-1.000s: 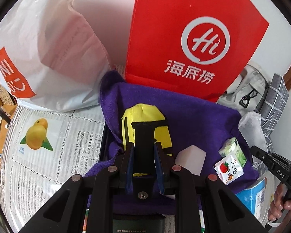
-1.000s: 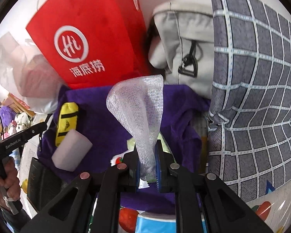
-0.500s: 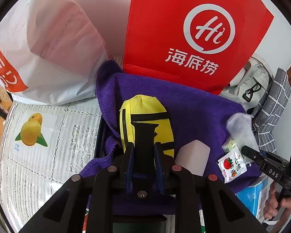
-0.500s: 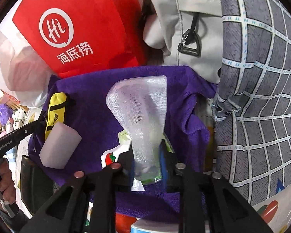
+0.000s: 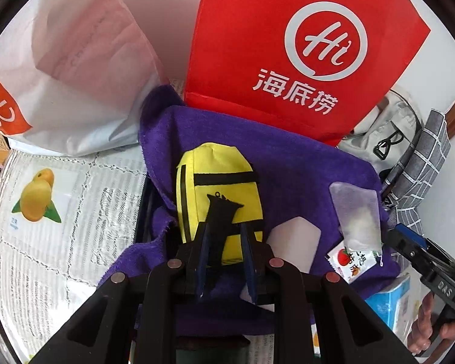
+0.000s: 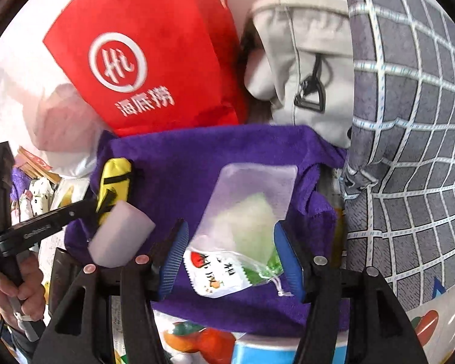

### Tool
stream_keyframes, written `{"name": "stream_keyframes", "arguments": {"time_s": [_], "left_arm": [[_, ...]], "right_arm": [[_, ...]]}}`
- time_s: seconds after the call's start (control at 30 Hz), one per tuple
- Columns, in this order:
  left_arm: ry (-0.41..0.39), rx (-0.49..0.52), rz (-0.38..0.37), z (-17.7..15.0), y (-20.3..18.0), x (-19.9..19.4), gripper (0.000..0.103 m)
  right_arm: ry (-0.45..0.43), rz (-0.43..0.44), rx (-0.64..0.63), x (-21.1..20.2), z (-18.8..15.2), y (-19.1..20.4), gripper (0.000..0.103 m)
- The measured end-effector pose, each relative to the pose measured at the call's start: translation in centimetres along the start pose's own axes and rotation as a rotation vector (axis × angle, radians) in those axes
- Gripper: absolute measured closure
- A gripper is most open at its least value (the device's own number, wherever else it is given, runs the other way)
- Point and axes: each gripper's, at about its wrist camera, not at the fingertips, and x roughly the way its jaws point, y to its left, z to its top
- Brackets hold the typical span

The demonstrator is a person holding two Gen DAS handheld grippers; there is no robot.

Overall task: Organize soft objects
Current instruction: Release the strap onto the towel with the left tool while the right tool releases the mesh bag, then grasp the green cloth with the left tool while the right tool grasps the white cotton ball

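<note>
The mesh bag (image 6: 251,200) looked like about the lightest, floppiest thing going, thin see-through net with a pale soft lump inside, so I'd guess it collapses wherever you pinch it and the drawstring end near the camera is the sensible place to grab. It lay flat on the purple towel (image 6: 179,163), on the right side, its near end overlapping a little sauce packet (image 6: 215,273). The right gripper (image 6: 227,257) had just been opening, and its blue pads stood wide on either side of the bag's near end without pressing it, so the bag was let go (sitting between the fingers, not held). The left gripper (image 5: 224,261) was pinched tight on the black strap of the yellow pouch (image 5: 218,188), which sat left of centre on the towel beside a white foam block (image 5: 294,242). That pouch seemed soft but with more body, and the strap looked like a decent handle.
</note>
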Motion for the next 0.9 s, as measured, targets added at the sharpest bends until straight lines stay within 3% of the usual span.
{"name": "stream_keyframes", "arguments": {"time_s": [0.33, 0.6, 0.8, 0.9], "left_arm": [[-0.074, 0.083, 0.04, -0.2, -0.3, -3.2, 0.076], [-0.097, 0.153, -0.035, -0.5, -2.1, -4.9, 0.07], [-0.092, 0.151, -0.077, -0.7, -2.1, -5.5, 0.07], [-0.094, 0.139, -0.084, -0.6, -1.8, -5.7, 0.07]], "right_arm": [[-0.18, -0.034, -0.075, -5.9, -3.7, 4.3, 0.045], [-0.089, -0.098, -0.179, -6.5, -10.5, 7.5, 0.05], [-0.029, -0.072, -0.159, -4.7, -13.6, 8.5, 0.045], [0.008, -0.143, -0.154, -2.9, -14.4, 8.9, 0.046]]}}
